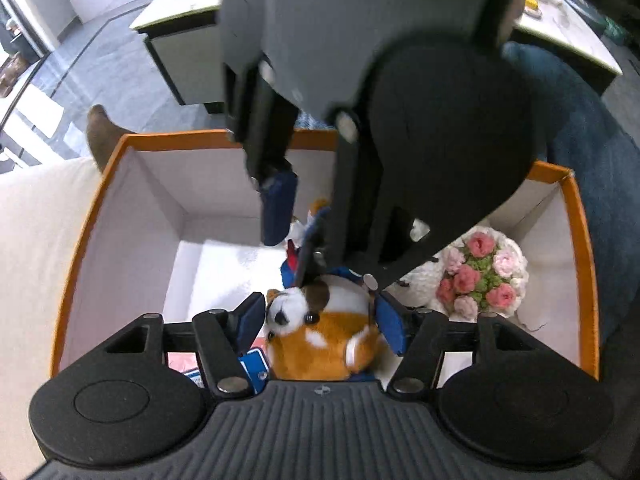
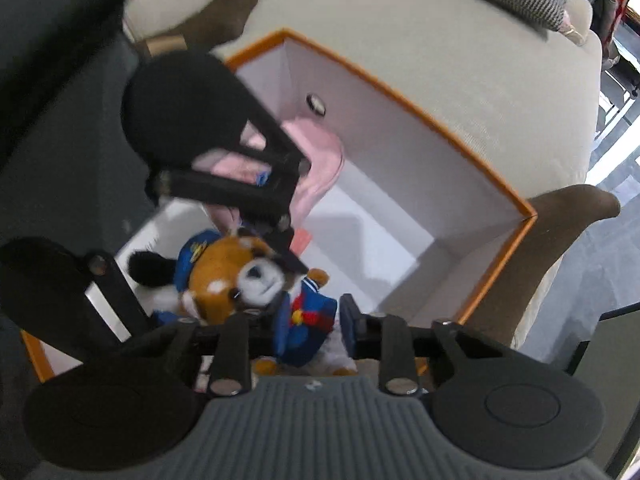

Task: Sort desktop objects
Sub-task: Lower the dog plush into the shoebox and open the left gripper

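Left wrist view, left gripper point(image 1: 320, 322): both blue pads pressed against the head of the plush dog point(image 1: 320, 332), one on each side; it has hold of the toy.
Left wrist view, plush dog: orange, white and brown, down inside the orange-rimmed box point(image 1: 120, 216), near its front wall.
Left wrist view, right gripper point(image 1: 298, 220): coming in from above, fingers parted, one blue pad hanging free above the toy.
Left wrist view, crochet bouquet point(image 1: 482, 280): pink and white flowers, in the box's right corner.
Right wrist view, right gripper point(image 2: 304, 326): spread wide around the dog's blue uniform, not gripping.
Right wrist view, left gripper point(image 2: 280, 268): clamped at the dog's head point(image 2: 236, 276).
Right wrist view, pink cloth point(image 2: 316, 164): lying against the box's far wall point(image 2: 400, 152).
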